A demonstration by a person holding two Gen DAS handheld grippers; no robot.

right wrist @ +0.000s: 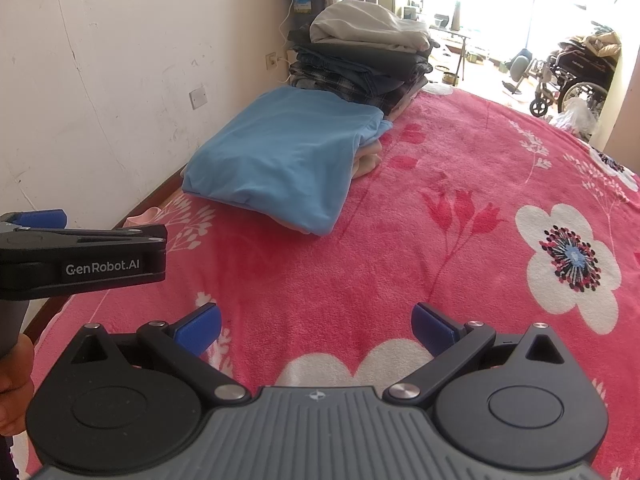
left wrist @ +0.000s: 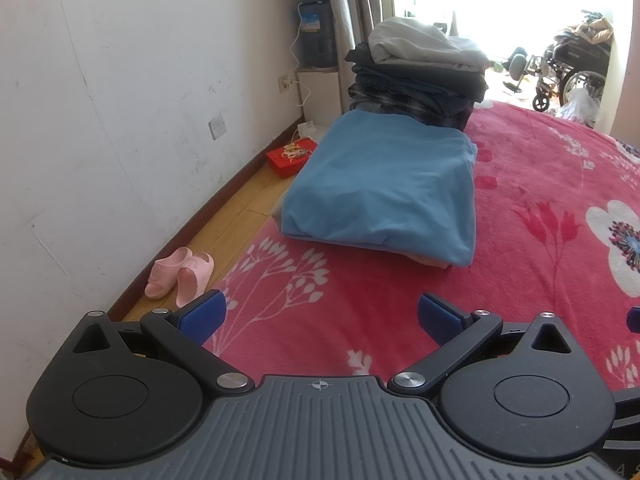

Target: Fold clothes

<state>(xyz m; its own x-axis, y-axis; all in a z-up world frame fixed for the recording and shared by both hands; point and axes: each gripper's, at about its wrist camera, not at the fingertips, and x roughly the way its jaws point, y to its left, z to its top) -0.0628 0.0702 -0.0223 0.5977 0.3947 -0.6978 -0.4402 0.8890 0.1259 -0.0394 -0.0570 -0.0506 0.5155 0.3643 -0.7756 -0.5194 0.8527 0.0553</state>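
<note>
- My left hand-held gripper (left wrist: 320, 316) is nearest, its blue pads spread wide with nothing between them, hovering above the bed near its left edge.
- My right hand-held gripper (right wrist: 316, 322) is likewise spread and empty, over the middle of the bed; my left one shows side-on at that view's left border, with my hand (right wrist: 14, 384) on its handle.
- Beneath both lies a pink fleece blanket (left wrist: 520, 248) with white and red flowers, covering the bed. A wide bare stretch of it runs ahead and to the right, giving plenty of open room.
- The bed's left edge drops to a narrow strip of wooden floor (left wrist: 240, 204) along a scuffed white wall (left wrist: 120, 120). A pair of pink slippers (left wrist: 180, 274) sits on that strip, close to the bed's edge.
- Farther ahead, the folded blue garment (left wrist: 384, 188) lies flat along the bed's left edge, resting on a pale folded piece that peeks out below it.
- Just behind it, touching its far end, stands a tall stack of folded clothes (left wrist: 416, 76): plaid and dark items, with a light grey one on top.
- On the floor beside the blue garment is a red box (left wrist: 290, 158); beyond that, a wall socket with a white cable.
- Farthest away, curtains frame a bright doorway, and a wheelchair (left wrist: 572, 72) stands in the sunlit area beyond.
</note>
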